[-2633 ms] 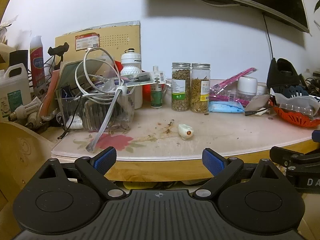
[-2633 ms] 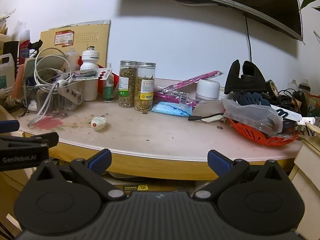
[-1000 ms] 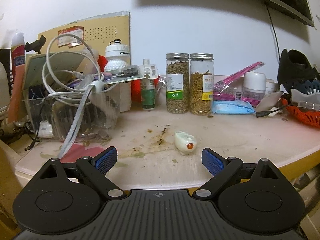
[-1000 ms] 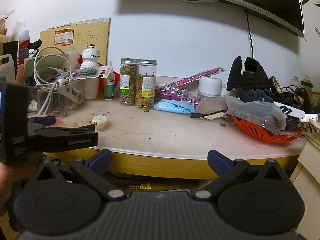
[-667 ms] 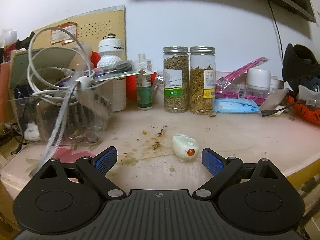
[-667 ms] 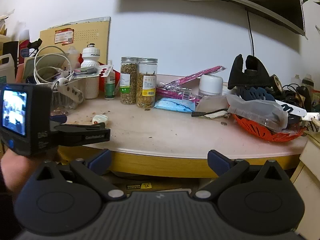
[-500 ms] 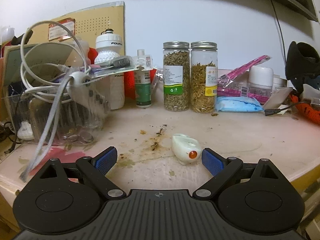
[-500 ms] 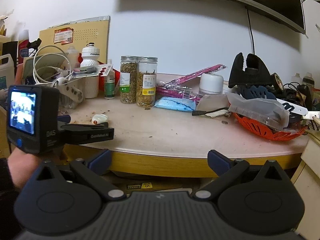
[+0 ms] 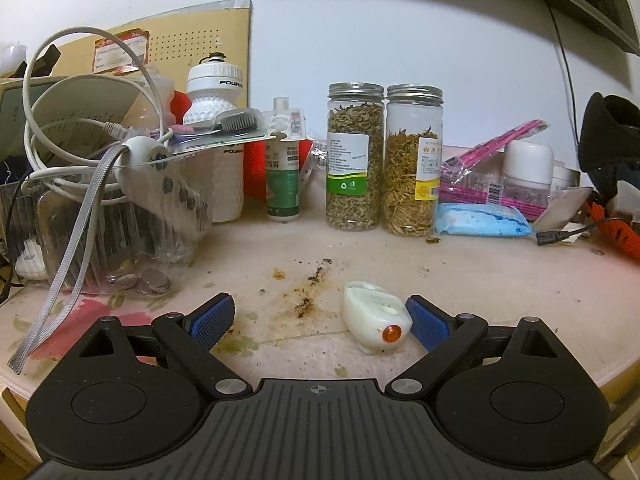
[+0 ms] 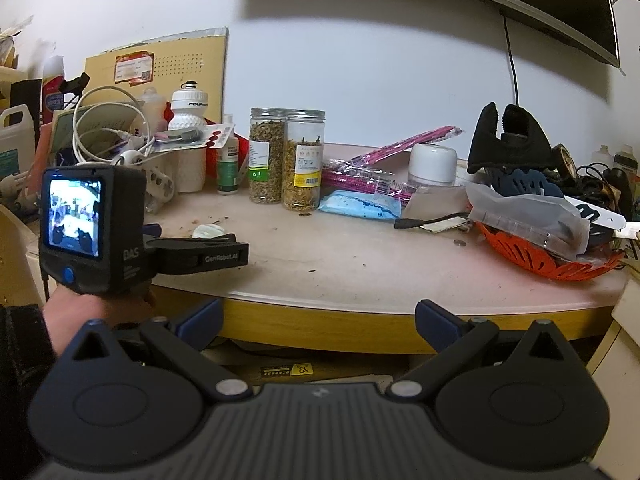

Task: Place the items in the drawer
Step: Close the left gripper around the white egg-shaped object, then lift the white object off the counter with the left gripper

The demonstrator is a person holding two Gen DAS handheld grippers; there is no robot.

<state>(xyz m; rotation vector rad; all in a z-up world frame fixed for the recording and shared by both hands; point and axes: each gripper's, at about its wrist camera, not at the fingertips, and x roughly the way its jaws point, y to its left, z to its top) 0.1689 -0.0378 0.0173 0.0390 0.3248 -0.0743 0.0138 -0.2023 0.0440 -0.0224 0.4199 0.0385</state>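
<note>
A small white plastic item with an orange button (image 9: 375, 322) lies on the stained tabletop (image 9: 480, 280). My left gripper (image 9: 320, 322) is open and low over the table; the white item sits between its fingers, close to the right blue pad (image 9: 426, 322), not gripped. In the right wrist view the left gripper (image 10: 224, 254) reaches over the table edge and partly hides the white item (image 10: 206, 231). My right gripper (image 10: 316, 326) is open and empty, held back below the table's front edge. No drawer is in view.
Two herb jars (image 9: 384, 160), a green bottle (image 9: 283, 160), a white sports bottle (image 9: 218, 120) and a clear bin with cables and coins (image 9: 100, 216) stand behind. A blue pack (image 9: 480, 220) and an orange basket (image 10: 548, 252) lie to the right.
My left gripper has moved forward over the table, so the white item now lies between its open fingers. My right gripper has stayed nearly still.
</note>
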